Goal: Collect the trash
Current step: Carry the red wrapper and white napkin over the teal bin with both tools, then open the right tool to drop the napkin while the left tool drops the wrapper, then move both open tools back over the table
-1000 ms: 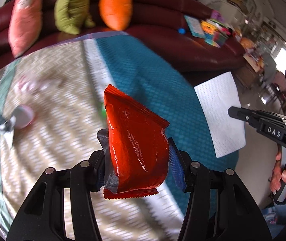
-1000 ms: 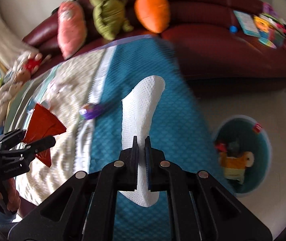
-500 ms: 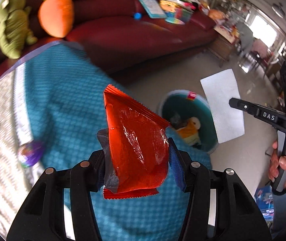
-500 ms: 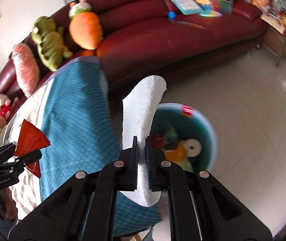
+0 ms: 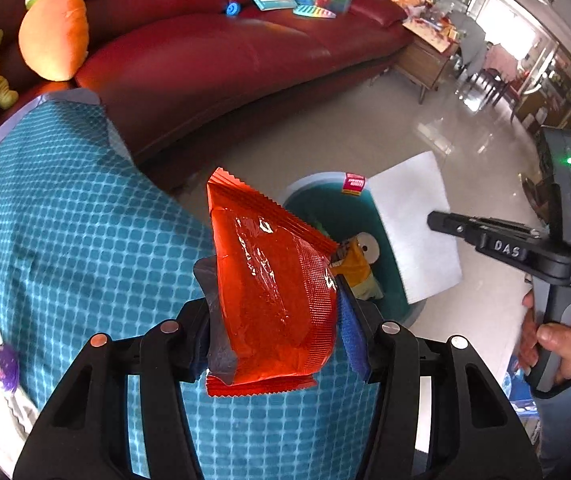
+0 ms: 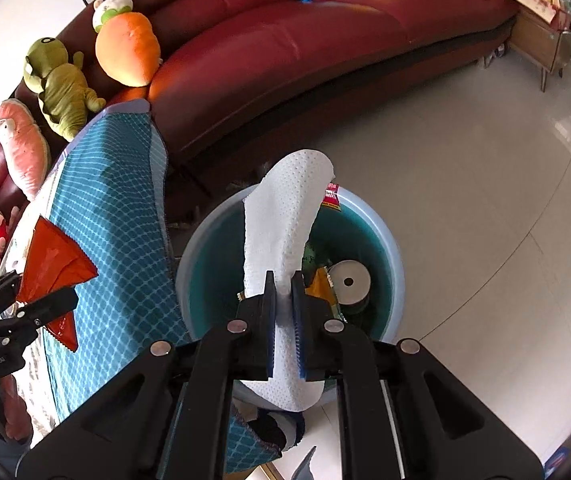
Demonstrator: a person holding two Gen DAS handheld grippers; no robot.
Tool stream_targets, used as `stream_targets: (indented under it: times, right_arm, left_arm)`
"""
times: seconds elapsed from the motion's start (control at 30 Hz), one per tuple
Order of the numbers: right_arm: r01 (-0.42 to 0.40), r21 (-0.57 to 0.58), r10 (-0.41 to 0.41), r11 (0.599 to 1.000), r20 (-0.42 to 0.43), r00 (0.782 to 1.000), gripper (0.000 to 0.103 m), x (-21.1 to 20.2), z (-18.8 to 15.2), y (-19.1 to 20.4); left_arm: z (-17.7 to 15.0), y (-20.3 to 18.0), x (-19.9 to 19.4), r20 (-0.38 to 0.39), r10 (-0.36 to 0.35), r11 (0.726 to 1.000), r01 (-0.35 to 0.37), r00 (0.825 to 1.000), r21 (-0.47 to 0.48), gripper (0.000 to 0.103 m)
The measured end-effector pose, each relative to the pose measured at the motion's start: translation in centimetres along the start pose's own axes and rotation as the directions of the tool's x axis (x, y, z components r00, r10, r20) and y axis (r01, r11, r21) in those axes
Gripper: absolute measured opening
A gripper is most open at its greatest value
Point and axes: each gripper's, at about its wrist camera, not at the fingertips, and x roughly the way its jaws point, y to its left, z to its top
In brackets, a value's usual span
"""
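My left gripper (image 5: 273,312) is shut on a red foil wrapper (image 5: 269,280), held over the edge of the teal tablecloth (image 5: 77,232). My right gripper (image 6: 284,308) is shut on a white paper towel (image 6: 285,216) and holds it right above the teal trash bin (image 6: 389,248) on the floor. The bin also shows in the left wrist view (image 5: 321,200), with wrappers and a tape roll inside. The left gripper and wrapper show in the right wrist view (image 6: 53,256), left of the bin.
A dark red sofa (image 6: 305,40) curves behind the bin, with plush toys (image 6: 125,48) and books on it. A purple wrapper (image 5: 3,364) lies on the table at far left. Pale tiled floor (image 6: 485,160) spreads to the right.
Both grippers swung right from over the table toward the bin. The paper towel now hangs directly above the bin, and the red wrapper has come to the table's edge.
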Motion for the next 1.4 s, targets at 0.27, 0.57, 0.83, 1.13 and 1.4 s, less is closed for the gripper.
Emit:
stream_targets:
  times: [0.27, 0.57, 0.83, 1.13, 1.4]
  right_arm:
    - [-0.01, 0.032, 0.012, 0.999, -0.053, 0.999, 0.043, 3.9, 0.4, -0.4]
    - [0.049, 0.049, -0.049, 0.998, -0.01, 0.999, 0.071, 2.0, 0.9, -1.5]
    - [0.088, 0.101, -0.09, 0.991, 0.011, 0.996, 0.077, 0.1, 1.4, -3.4]
    - [0.109, 0.097, -0.112, 0.989, 0.016, 0.994, 0.077, -0.9, 1.3, -3.3]
    - [0.119, 0.068, -0.12, 0.991, 0.008, 0.993, 0.082, -1.5, 1.3, -2.0]
  left_arm:
    - [0.9, 0.2, 2.5, -0.025, -0.015, 1.0, 0.015, 1.0, 0.001, 0.054]
    - [1.8, 0.3, 4.7, -0.048, -0.038, 0.999, 0.038, 0.998, 0.0, 0.054]
    - [2.7, -2.7, 7.1, -0.076, -0.068, 0.997, 0.071, 0.995, 0.041, 0.054]
    - [3.4, -4.8, 8.3, -0.071, -0.035, 0.997, 0.04, 0.997, 0.071, 0.089]
    - [2.5, -3.1, 6.9, -0.069, -0.022, 0.999, 0.025, 0.997, 0.04, 0.091]
